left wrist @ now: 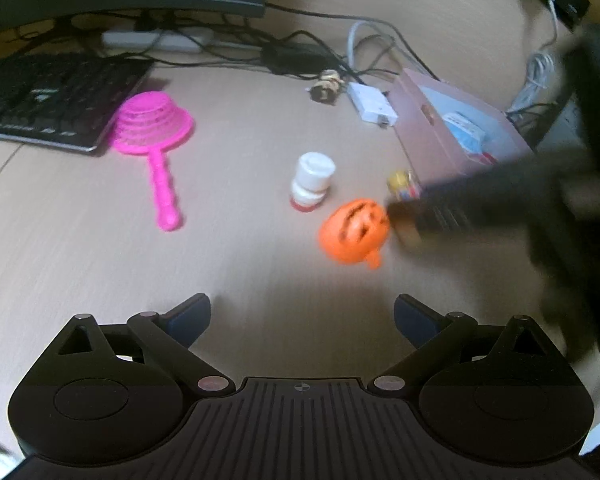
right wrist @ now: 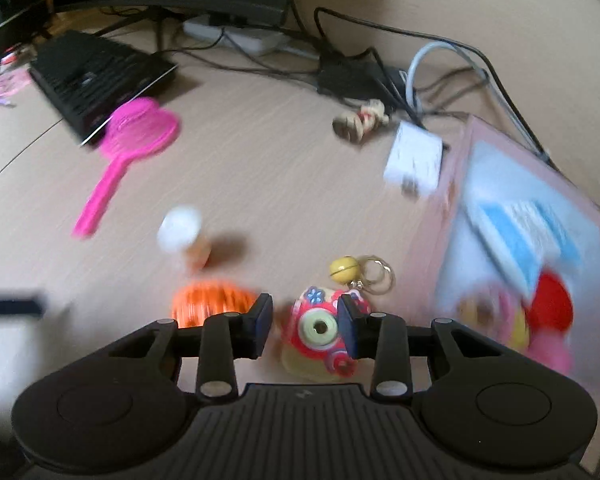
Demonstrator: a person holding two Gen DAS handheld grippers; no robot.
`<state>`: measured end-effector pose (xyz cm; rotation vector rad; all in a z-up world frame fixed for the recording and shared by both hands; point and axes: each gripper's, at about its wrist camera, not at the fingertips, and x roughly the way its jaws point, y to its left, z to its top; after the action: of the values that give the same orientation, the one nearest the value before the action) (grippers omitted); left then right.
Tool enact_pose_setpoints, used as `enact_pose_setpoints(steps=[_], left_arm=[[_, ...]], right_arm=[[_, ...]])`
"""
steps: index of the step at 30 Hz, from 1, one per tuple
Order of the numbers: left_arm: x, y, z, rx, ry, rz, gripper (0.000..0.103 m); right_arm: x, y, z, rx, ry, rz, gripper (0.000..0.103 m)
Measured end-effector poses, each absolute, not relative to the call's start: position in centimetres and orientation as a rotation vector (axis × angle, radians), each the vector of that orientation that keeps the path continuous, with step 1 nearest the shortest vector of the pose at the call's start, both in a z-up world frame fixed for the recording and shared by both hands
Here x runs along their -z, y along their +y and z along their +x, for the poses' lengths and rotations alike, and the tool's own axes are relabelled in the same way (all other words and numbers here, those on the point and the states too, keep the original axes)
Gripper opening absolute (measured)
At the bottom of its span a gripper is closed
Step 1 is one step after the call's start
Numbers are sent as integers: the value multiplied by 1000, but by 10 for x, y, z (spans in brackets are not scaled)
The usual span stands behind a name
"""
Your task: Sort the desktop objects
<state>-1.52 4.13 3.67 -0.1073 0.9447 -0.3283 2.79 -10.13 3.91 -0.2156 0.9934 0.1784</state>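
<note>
In the right wrist view my right gripper (right wrist: pixel 306 322) is closed around a red toy camera keychain (right wrist: pixel 320 330) with a yellow bell (right wrist: pixel 343 269) and rings. An orange pumpkin toy (right wrist: pixel 210 304) lies just left of it, and a white-capped figure (right wrist: pixel 182 236) stands beyond. The pink box (right wrist: pixel 452 200) at right holds several items. In the left wrist view my left gripper (left wrist: pixel 302 318) is open and empty above bare desk, with the pumpkin (left wrist: pixel 354 230) and the white-capped figure (left wrist: pixel 312 180) ahead. The right gripper shows as a dark blur (left wrist: pixel 440 208) beside the pumpkin.
A pink strainer (left wrist: pixel 150 128) lies at left by a black keyboard (left wrist: pixel 48 96). A small wooden figure (left wrist: pixel 326 86), a white adapter (left wrist: pixel 372 106), a power strip (left wrist: pixel 156 38) and tangled cables lie at the back. A monitor base (right wrist: pixel 236 4) stands behind.
</note>
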Motion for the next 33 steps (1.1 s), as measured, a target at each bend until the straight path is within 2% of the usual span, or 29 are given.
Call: enact_pose_setpoints(steps=[7, 10, 15, 17, 19, 20, 22, 30, 32, 33], left_arm=[[-34, 8, 6, 439, 932, -56, 101], [-35, -5, 15, 435, 925, -56, 101], [-32, -29, 29, 314, 903, -3, 100], [-32, -35, 33, 267, 910, 13, 97], [-30, -41, 37, 238, 926, 35, 86], [-29, -44, 38, 219, 933, 55, 83], [-27, -50, 37, 190, 937, 88, 62], [-32, -56, 2, 249, 993, 74, 60], [-35, -56, -14, 320, 1010, 56, 63], [-36, -57, -22, 344, 1016, 60, 68]], right_arm=[[-38, -139, -40, -58, 983, -276, 36], [-41, -164, -60, 13, 973, -285, 49], [-49, -203, -85, 51, 931, -219, 63], [-54, -214, -94, 46, 911, -187, 64], [-58, -220, -102, 30, 879, -170, 66], [-60, -223, -107, 16, 854, -166, 70], [-60, -225, -112, -15, 820, -169, 73], [-45, -225, -105, -153, 822, -191, 74], [-40, -224, -103, -170, 824, -198, 75], [-38, -224, -102, -175, 824, -207, 75]])
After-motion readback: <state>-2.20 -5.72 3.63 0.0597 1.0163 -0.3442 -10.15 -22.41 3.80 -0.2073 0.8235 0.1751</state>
